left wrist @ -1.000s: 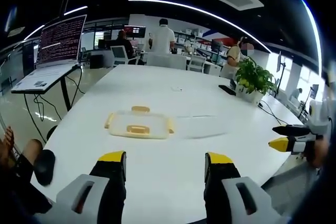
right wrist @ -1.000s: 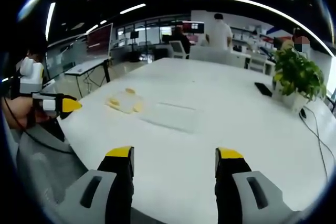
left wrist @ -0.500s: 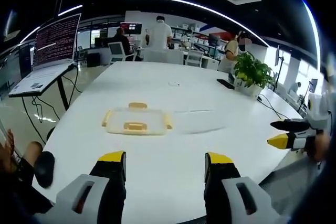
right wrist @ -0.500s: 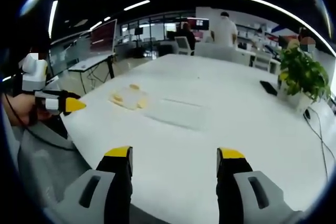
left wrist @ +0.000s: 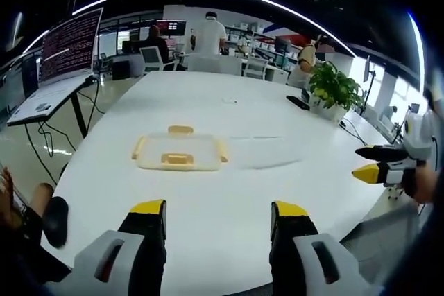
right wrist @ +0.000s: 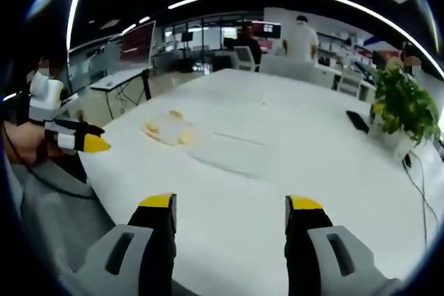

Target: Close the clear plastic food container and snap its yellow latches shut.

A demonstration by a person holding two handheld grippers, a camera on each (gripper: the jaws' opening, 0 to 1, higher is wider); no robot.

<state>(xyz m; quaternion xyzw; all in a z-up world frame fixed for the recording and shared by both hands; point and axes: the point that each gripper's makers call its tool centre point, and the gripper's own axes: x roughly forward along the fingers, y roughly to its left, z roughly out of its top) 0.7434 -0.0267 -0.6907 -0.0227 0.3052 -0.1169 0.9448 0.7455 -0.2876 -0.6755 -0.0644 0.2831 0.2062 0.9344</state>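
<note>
An open-plan office, with a long white table (left wrist: 208, 192) running away from both cameras. On it, toward the near left part in the left gripper view, lies the clear plastic food container (left wrist: 179, 154), low and flat, its yellow latches (left wrist: 180, 130) sticking out at the sides. Just beside it to the right lies a flat clear sheet (left wrist: 260, 152) that is probably the lid, so the closing looks not yet begun and the latches unsnapped; whether anything is in the container I cannot tell, though it looks empty. The left tongs (left wrist: 217, 214) hang released, well short of the container, grasping nothing. The right tongs (right wrist: 229, 207) are likewise parted and bare, the container (right wrist: 168, 127) far off to their left. Further out stand a potted plant (left wrist: 331, 95) and a laptop (left wrist: 59, 67) on a side stand
</note>
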